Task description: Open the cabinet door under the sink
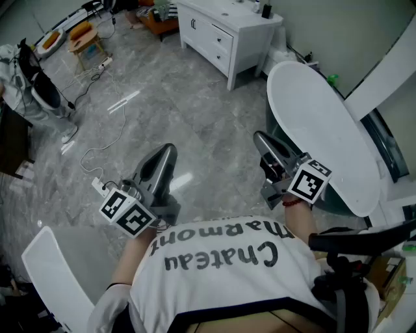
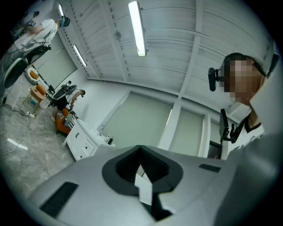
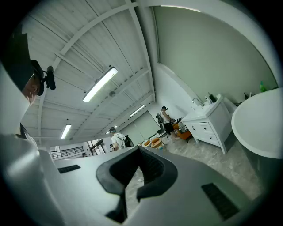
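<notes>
Closest in the head view is the person's white shirt [image 1: 221,266], and both hands reach forward from it. The left gripper [image 1: 166,155] and the right gripper [image 1: 262,140] are held above the grey floor [image 1: 195,123], well apart from each other. Each gripper view looks along its own jaws: the left gripper [image 2: 140,149] has its jaws together with nothing between them, and the right gripper [image 3: 139,150] is closed and empty in the same way.

Only the head view shows the two grippers together, and also a white cable [image 1: 104,140] that lies on the floor to the left. Just beside the right gripper is a white oval top [image 1: 322,136]. The right gripper view shows only its edge [image 3: 261,123], and the left gripper view does not show it. The left gripper view looks more upward, to a ceiling lamp [image 2: 137,28].

The cabinet [image 1: 224,39] stands far ahead across the floor, under the sink [image 1: 229,9], well apart from both grippers. Its door [image 1: 195,27] looks shut. It is small in both gripper views [image 2: 82,141] [image 3: 208,128].

Farthest, the right gripper view shows two people [image 3: 166,118] standing
</notes>
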Available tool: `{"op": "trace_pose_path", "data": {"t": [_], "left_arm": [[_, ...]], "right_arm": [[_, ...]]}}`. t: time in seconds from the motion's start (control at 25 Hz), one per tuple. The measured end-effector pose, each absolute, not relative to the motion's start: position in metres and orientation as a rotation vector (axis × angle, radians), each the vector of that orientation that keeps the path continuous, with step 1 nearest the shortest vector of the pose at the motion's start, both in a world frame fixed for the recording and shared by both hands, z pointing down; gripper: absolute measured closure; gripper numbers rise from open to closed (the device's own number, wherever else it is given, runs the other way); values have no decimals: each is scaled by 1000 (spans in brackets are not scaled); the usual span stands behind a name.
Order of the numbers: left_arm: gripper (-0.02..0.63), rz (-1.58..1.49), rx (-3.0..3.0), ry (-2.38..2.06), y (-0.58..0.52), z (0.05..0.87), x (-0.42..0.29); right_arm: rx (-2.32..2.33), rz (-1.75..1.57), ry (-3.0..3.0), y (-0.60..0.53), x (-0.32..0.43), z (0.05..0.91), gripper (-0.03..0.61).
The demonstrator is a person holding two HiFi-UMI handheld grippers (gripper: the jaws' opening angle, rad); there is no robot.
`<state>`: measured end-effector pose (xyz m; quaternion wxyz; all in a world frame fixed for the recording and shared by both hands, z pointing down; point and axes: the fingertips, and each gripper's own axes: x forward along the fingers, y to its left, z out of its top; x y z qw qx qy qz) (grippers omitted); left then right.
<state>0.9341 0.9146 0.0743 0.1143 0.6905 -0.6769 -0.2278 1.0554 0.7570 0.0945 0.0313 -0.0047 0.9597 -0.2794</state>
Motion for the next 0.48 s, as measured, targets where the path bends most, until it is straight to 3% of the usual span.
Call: {"op": "trace_pose_path", "data": {"t": [0.48], "left_arm": [[606, -673, 2025, -2005, 917, 66, 937]], "right_arm": [[25, -800, 2983, 761, 1055, 83, 569]]}}
